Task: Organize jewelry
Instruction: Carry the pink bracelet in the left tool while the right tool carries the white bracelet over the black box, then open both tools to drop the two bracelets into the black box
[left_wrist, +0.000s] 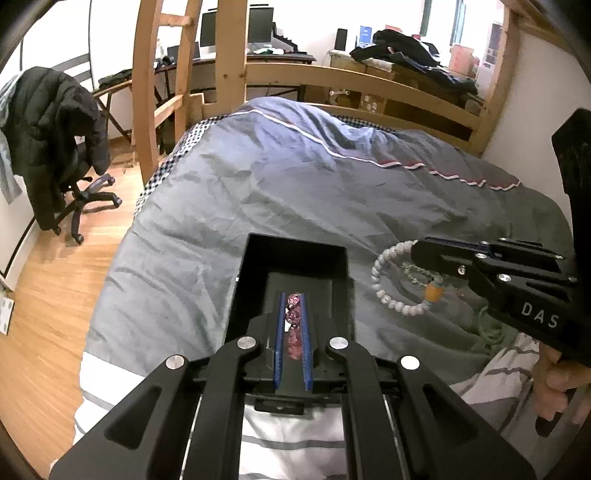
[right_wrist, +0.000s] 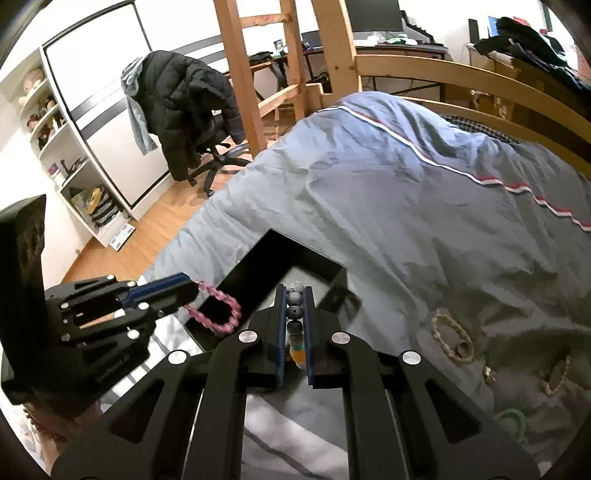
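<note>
An open black box (left_wrist: 295, 254) lies on the grey duvet; it also shows in the right wrist view (right_wrist: 258, 266). My left gripper (left_wrist: 293, 306) is shut on a pink bead bracelet (left_wrist: 293, 314) and holds it over the box; the bracelet hangs over the box's near corner in the right wrist view (right_wrist: 218, 314). My right gripper (right_wrist: 295, 295) is shut on a white bead bracelet (right_wrist: 295, 314) with an orange charm, beside the box's right side. That bracelet loops out in the left wrist view (left_wrist: 384, 280).
More jewelry lies on the duvet at right: a woven bracelet (right_wrist: 452, 336), a small beaded piece (right_wrist: 554, 376) and a green loop (right_wrist: 515, 417). A wooden bed frame (left_wrist: 369, 81), ladder (right_wrist: 258, 74) and an office chair with a black jacket (left_wrist: 55, 147) stand beyond.
</note>
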